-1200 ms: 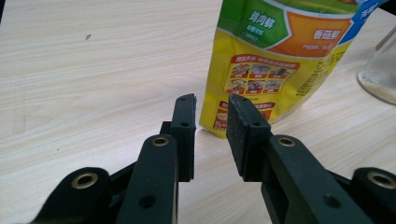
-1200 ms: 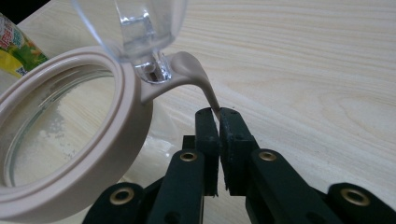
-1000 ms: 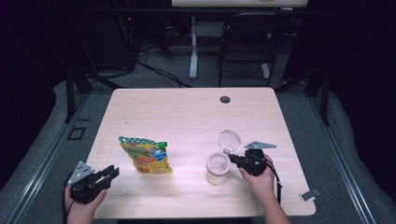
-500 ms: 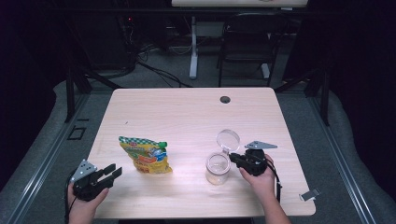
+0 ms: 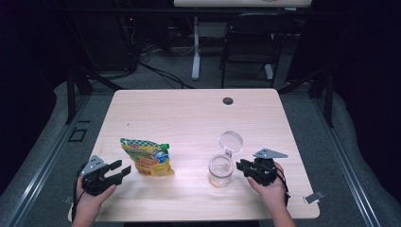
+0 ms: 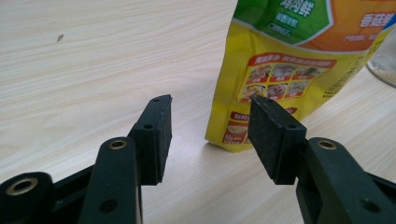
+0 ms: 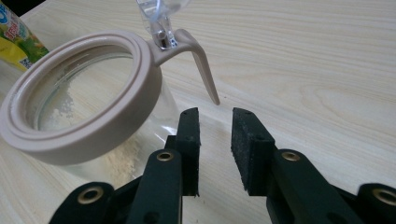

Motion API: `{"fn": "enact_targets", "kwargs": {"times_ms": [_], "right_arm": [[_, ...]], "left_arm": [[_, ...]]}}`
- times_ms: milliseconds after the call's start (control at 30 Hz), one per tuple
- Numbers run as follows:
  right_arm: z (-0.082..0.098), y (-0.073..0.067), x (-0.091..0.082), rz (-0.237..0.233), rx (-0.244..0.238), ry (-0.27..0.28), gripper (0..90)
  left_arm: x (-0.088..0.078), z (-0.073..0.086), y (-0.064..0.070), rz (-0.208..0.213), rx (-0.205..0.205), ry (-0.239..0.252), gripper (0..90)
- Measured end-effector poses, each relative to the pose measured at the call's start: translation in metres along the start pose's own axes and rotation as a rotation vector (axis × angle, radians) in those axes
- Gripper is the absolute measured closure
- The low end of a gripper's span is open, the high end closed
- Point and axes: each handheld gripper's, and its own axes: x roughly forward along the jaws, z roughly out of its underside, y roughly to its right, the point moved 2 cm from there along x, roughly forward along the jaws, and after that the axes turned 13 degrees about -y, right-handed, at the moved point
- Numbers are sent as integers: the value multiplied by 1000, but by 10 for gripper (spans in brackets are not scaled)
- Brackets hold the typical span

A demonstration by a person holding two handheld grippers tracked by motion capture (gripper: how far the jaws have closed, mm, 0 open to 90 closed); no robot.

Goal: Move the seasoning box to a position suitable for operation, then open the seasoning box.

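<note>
A yellow and green snack bag (image 5: 146, 158) lies on the table's front left, and its lower corner (image 6: 289, 60) stands just beyond my left gripper (image 6: 210, 105). That gripper (image 5: 118, 170) is open, empty, and just left of the bag. A clear glass jar (image 5: 220, 170) with a beige rim (image 7: 84, 135) stands at the front right, its clear lid (image 5: 231, 141) flipped back on a hinge. A little pale powder lies in the jar. My right gripper (image 5: 241, 166) sits just right of the jar. Its jaws (image 7: 215, 116) are open a little, with nothing between them, below the rim's beige tab (image 7: 205, 70).
The wooden table (image 5: 189, 118) has a round cable hole (image 5: 228, 100) near its far edge. A chair (image 5: 250, 42) and a desk leg (image 5: 196, 47) stand on the floor beyond the table. A small grey clip (image 5: 313, 197) sits at the front right corner.
My left gripper has edged forward and right, closer to the bag. The right gripper, the jar and the bag have stayed where they were.
</note>
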Motion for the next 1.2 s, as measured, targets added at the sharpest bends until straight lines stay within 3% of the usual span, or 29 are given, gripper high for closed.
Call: {"fn": "enact_targets", "kwargs": {"times_ms": [67, 100, 233, 267, 433, 500, 633, 800, 900, 1200], "right_arm": [[2, 1, -2, 3, 7, 6, 718], [3, 2, -4, 4, 7, 6, 715], [7, 4, -7, 10, 15, 7, 708], [8, 5, -7, 13, 23, 13, 707], [12, 6, -11, 22, 28, 11, 703], [14, 8, -13, 23, 35, 15, 703], [17, 9, -15, 24, 45, 20, 702], [18, 10, -16, 25, 43, 17, 700], [18, 10, -15, 25, 44, 15, 697], [16, 8, -13, 19, 37, 15, 693]], "left_arm": [[1, -2, -1, -6, -2, 3, 489], [3, -5, -4, 13, 10, 24, 469], [8, -7, -8, 42, 21, 2, 437], [13, -7, -11, 73, 19, 2, 421], [18, -9, -9, 126, 36, 3, 419], [21, -11, -6, 157, 66, -3, 417], [24, -13, -3, 208, 79, 18, 401], [27, -13, -1, 223, 86, 9, 412], [28, -12, 1, 204, 93, -5, 427], [23, -9, 3, 197, 80, -14, 482]]}}
